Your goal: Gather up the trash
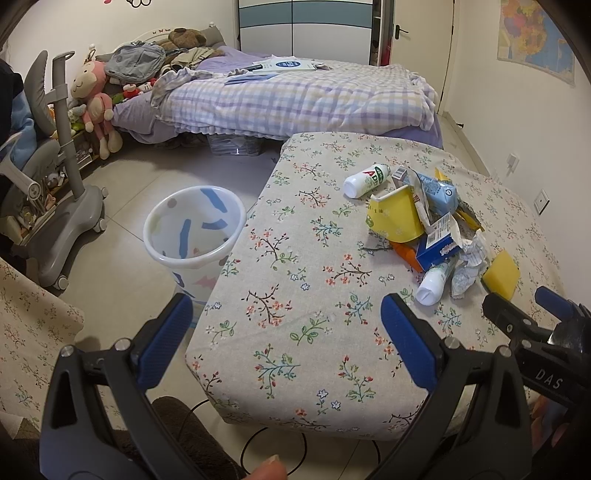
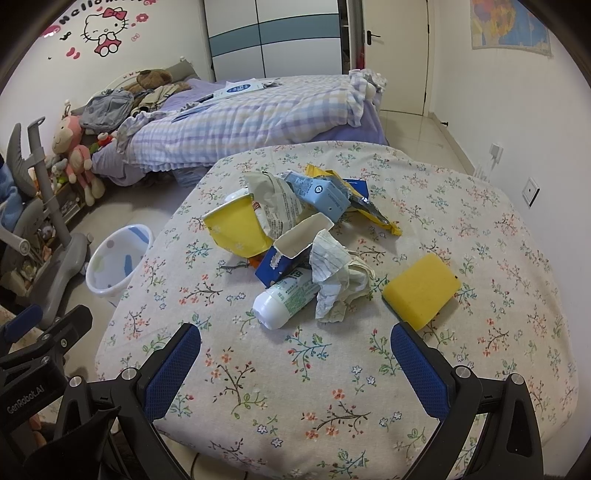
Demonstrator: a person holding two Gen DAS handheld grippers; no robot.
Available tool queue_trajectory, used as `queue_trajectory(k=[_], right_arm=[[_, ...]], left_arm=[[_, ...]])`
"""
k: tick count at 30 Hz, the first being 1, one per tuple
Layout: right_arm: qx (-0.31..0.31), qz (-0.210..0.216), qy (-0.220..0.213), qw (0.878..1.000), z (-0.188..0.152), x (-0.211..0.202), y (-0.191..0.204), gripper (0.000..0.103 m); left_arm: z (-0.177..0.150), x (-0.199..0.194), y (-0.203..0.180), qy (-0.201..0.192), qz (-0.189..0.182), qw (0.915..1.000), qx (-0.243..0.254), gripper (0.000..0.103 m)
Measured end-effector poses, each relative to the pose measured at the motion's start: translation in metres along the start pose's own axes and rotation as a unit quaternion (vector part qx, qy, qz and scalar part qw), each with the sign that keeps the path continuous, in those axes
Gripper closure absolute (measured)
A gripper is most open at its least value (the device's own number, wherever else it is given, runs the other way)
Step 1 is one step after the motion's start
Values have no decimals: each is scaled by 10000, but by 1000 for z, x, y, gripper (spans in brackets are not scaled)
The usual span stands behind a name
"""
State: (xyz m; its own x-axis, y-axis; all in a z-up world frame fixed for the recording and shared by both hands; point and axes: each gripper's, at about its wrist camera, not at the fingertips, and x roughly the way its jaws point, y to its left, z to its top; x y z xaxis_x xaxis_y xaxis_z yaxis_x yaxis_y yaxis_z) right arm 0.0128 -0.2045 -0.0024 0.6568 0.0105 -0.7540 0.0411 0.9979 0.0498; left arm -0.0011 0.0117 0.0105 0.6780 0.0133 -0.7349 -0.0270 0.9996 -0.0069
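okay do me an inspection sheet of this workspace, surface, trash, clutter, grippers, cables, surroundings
Surface: floral tablecloth covers the table.
Job's things: heap of yellow paper cup, blue carton, crumpled paper, white bottle, snack wrapper; second white bottle apart; bin on floor.
Clutter: yellow sponge beside the heap.
Grippers: left gripper and right gripper open, empty.
Cables: black cable under the table edge.
Surroundings: bed, plush toys, wardrobe.

Both fisheye views are evenly lit by soft, diffuse indoor light, with only faint shadows under the trash pile (image 2: 295,236). Straight lines bow strongly toward the edges, and the corners fall into black vignette. Focus is sharp throughout, without glare.
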Motion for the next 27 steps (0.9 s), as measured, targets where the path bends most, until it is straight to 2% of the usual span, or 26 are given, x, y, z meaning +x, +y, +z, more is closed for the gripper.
queue_trajectory(k=[7,12,15,18,23,27], right_arm=[[146,37,93,9998,1,-2,1,0],[218,201,254,9992,10,-5,-5,0],[195,189,257,9993,19,-9,-10,0],[129,-35,181,9997,32,-10,-19,0],[565,-36,679,9961,58,9,-60,0],[767,-270,999,9917,73,32,-93,0]], left_arm=[[4,0,4,17,23,10000,10,2],[11,0,-2,-44,175,9995,271,2],[17,-1,1,-126,58,9996,227,2],[25,0,2,-197,-164,9994,253,2],[45,16,-7,314,-627,9962,518,2],[56,31,-18,677,-860,9911,757,2]])
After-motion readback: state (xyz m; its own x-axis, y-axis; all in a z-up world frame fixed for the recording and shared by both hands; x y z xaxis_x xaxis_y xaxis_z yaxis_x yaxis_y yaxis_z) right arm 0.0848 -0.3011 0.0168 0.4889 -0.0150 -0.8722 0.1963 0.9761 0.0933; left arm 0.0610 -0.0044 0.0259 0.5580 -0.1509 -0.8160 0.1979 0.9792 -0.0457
